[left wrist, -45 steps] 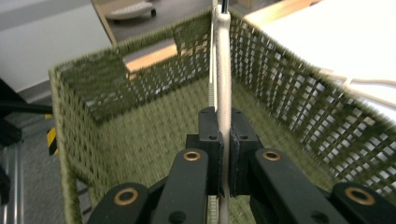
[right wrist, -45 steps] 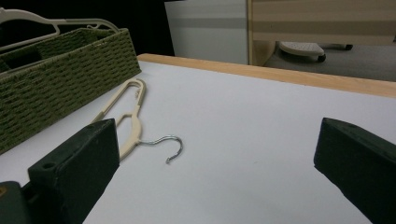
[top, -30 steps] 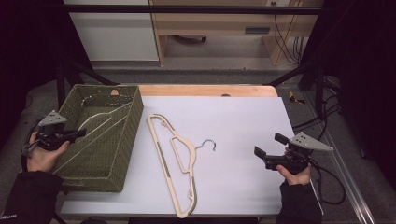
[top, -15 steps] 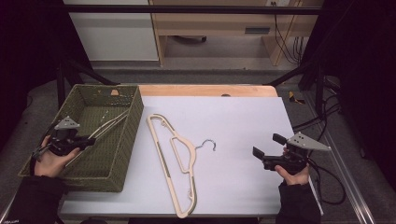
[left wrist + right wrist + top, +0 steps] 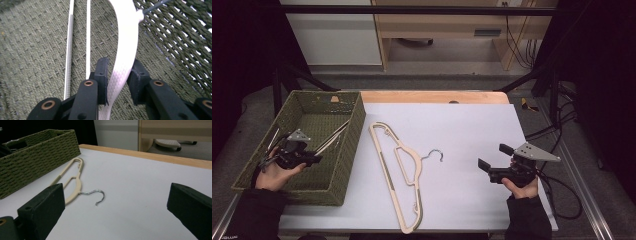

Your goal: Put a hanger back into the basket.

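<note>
A beige hanger (image 5: 399, 170) with a metal hook (image 5: 434, 154) lies flat on the white table, just right of a green woven basket (image 5: 354, 125). Inside the basket lies a white hanger (image 5: 334, 137), leaning toward the right wall. My left gripper (image 5: 314, 159) is down in the basket. In the left gripper view its jaws (image 5: 118, 72) press both sides of the white hanger's arm (image 5: 123, 50). My right gripper (image 5: 492, 156) hovers open over the table's right side. Its wide-apart jaws (image 5: 116, 195) frame the beige hanger (image 5: 72, 182) and hook (image 5: 96, 195) farther off.
A ribbed bar (image 5: 68, 50) and a thin rod (image 5: 88, 37) lie on the basket floor beside the held arm. The basket's woven wall (image 5: 187, 37) rises close on the right. A wooden strip (image 5: 432, 96) edges the table's far side.
My left gripper has moved from the basket's left rim down into the basket and now has the white hanger's arm between its jaws. The right gripper has barely shifted.
</note>
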`<state>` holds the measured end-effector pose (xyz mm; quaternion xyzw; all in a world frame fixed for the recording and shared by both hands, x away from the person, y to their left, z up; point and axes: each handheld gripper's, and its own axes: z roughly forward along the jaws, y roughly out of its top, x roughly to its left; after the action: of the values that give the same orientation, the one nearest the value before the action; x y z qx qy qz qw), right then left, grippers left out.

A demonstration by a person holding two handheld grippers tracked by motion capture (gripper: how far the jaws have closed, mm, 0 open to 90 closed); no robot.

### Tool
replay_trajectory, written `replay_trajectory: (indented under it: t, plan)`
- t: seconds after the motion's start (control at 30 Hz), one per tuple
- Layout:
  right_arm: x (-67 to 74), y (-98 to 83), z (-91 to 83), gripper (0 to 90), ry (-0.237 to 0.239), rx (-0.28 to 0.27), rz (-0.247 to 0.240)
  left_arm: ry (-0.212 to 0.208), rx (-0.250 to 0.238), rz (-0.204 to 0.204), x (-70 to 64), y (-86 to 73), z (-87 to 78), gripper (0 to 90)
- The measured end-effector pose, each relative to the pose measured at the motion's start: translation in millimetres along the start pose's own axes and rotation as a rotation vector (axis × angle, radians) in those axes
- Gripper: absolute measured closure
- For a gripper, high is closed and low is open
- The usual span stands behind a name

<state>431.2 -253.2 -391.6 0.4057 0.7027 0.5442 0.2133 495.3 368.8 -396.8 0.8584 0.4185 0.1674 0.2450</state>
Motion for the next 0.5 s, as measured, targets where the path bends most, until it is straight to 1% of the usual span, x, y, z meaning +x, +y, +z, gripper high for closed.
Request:
replay_trajectory:
  t: [0.03, 0.07, 0.1, 0.13, 0.2, 0.23, 0.33, 0.4, 0.5]
  plan:
    - [0.0, 0.0, 0.0, 2.0, 0.000, 0.000, 0.000, -0.008, 0.004, 0.010, 0.0, 0.3, 0.7, 70.1]
    - [1.0, 0.2, 0.8, 2.0, 0.001, 0.000, 0.003, -0.013, 0.011, 0.011, -0.8, 0.5, 1.4, 69.7]
    - [1.6, 0.1, 1.0, 2.0, 0.001, 0.006, 0.003, -0.014, 0.010, 0.019, -1.1, 0.7, 2.3, 69.5]
    - [2.1, 0.1, 2.0, 1.9, 0.002, 0.002, 0.001, -0.016, 0.012, 0.015, -1.9, 0.8, 2.9, 69.5]
    - [2.8, 0.1, 2.4, 1.9, 0.002, 0.006, -0.002, -0.017, 0.013, 0.024, -2.0, 0.9, 3.3, 69.0]
    - [3.5, 0.4, 2.3, 2.0, 0.008, 0.005, 0.005, -0.020, 0.010, 0.021, -2.2, 0.6, 3.2, 68.3]
    - [3.6, 0.8, 1.5, 2.0, 0.004, 0.005, -0.008, -0.019, 0.000, 0.021, -2.1, 0.6, 2.2, 64.8]
    - [4.4, 1.3, 1.3, 1.9, 0.011, 0.000, -0.004, -0.017, -0.002, 0.022, -1.7, 0.6, 1.5, 63.4]
    - [4.5, 1.5, 1.3, 2.0, 0.007, -0.001, -0.004, -0.025, -0.014, 0.019, -2.1, 0.3, 1.1, 61.9]
